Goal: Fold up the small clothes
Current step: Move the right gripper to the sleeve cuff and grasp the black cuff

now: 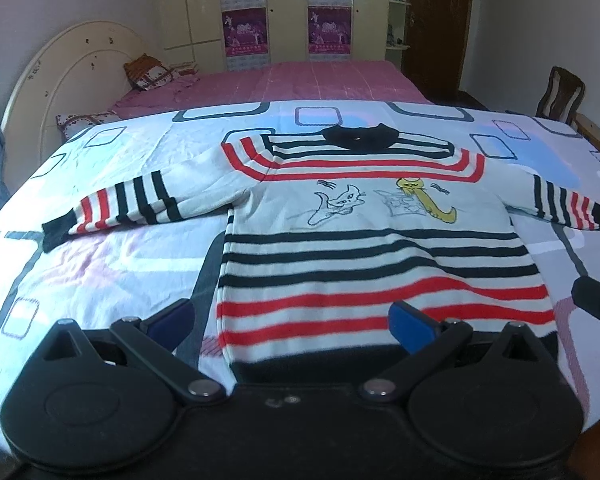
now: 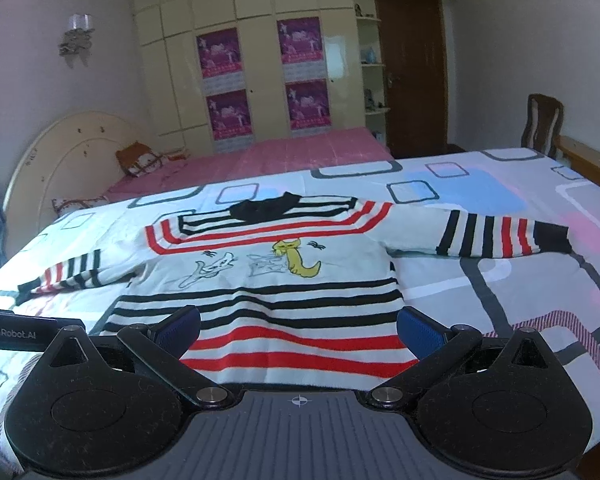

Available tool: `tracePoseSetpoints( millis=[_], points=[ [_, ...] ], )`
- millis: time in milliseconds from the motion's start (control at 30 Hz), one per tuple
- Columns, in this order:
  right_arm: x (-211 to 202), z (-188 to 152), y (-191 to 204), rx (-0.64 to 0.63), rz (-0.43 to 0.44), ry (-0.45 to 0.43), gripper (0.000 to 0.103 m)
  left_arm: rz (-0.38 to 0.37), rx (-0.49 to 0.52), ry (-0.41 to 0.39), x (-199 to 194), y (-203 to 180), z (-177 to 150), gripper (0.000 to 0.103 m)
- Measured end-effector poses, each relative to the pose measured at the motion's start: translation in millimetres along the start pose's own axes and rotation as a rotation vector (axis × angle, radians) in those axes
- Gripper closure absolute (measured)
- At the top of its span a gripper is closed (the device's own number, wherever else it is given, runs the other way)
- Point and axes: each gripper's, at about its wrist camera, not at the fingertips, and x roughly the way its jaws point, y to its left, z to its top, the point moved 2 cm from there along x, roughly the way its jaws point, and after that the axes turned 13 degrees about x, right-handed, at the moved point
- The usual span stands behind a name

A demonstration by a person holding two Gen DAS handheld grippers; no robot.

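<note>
A small striped sweater (image 1: 364,216) lies flat, face up, on the patterned sheet, with both sleeves spread out, a black collar at the far end and cat drawings on the chest. My left gripper (image 1: 292,326) hovers open over the hem's left part, nothing between its blue pads. In the right wrist view the same sweater (image 2: 268,280) lies ahead, and my right gripper (image 2: 300,332) stands open above the hem's right part, holding nothing. The right gripper's black body (image 1: 598,304) shows at the right edge of the left wrist view.
The sheet-covered bed (image 1: 100,264) extends to both sides. Behind it lies a pink bed (image 1: 292,80) with pillows and a cream headboard (image 1: 60,80). A wardrobe with posters (image 2: 260,80), a brown door (image 2: 412,72) and a wooden chair (image 2: 542,124) stand at the back.
</note>
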Motion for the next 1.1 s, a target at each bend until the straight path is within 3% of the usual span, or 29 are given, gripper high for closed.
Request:
tracePoseSetpoints(
  millis=[400, 667, 867, 1100],
  points=[
    [53, 19, 15, 0.042, -0.124, -0.005, 0.000, -0.062, 0.058, 0.004, 66, 29, 45, 0.000],
    [73, 34, 9, 0.065, -0.177, -0.024, 0.000, -0.086, 0.060, 0.012, 99, 28, 66, 0.000],
    [90, 52, -38, 0.102, -0.219, -0.067, 0.000, -0.091, 0.018, 0.003, 117, 10, 80, 0.000],
    [123, 82, -135, 0.164, -0.247, -0.050, 0.000, -0.074, -0.032, -0.002, 143, -34, 102, 0.000]
  ],
)
